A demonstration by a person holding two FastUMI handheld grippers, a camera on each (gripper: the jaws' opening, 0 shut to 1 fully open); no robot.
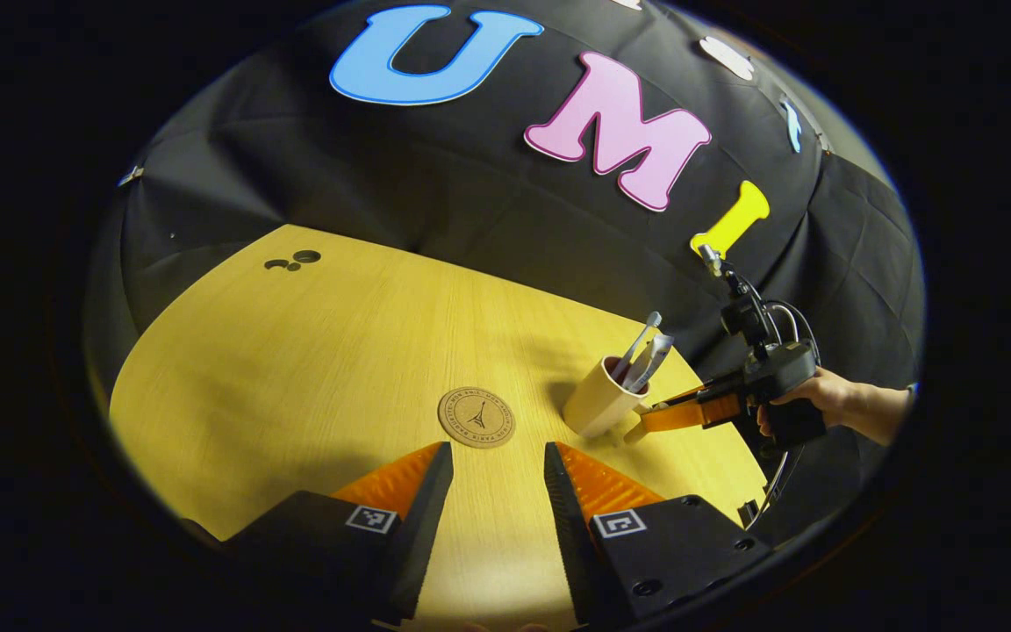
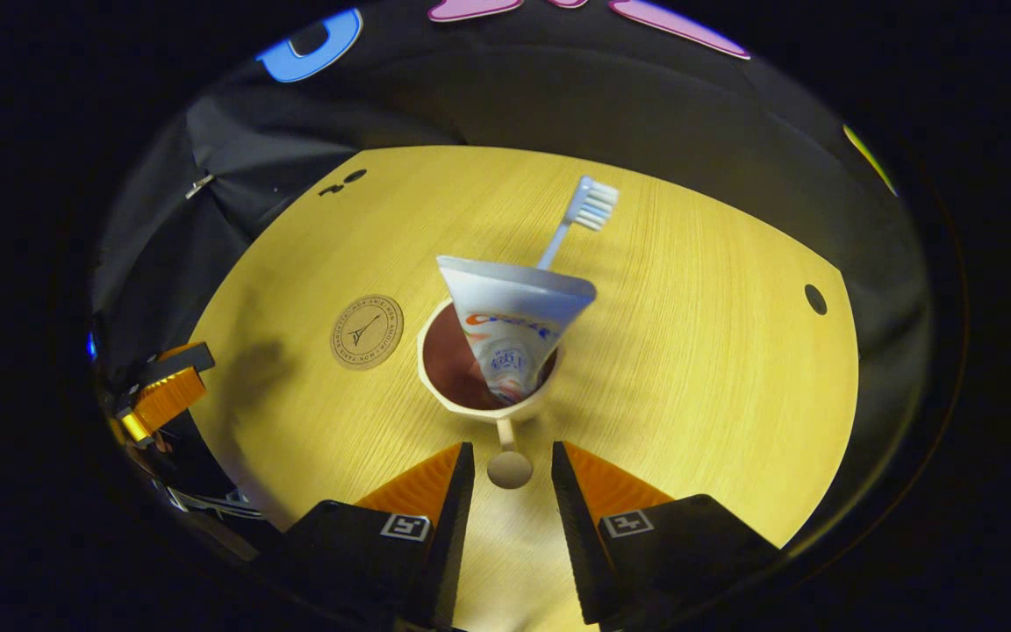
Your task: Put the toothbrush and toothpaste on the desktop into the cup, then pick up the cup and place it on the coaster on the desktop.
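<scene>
A pale wooden tabletop stands before the booth's black cloth wall. On it the cup already holds the toothbrush and the toothpaste, both leaning upright against its rim. The cup's handle juts toward the right gripper, whose fingers stand open either side of it, gripping nothing, probably lined up to take the cup there. The coaster lies bare just beside the cup. Nearer the coaster than the cup, the left gripper waits open and empty.
</scene>
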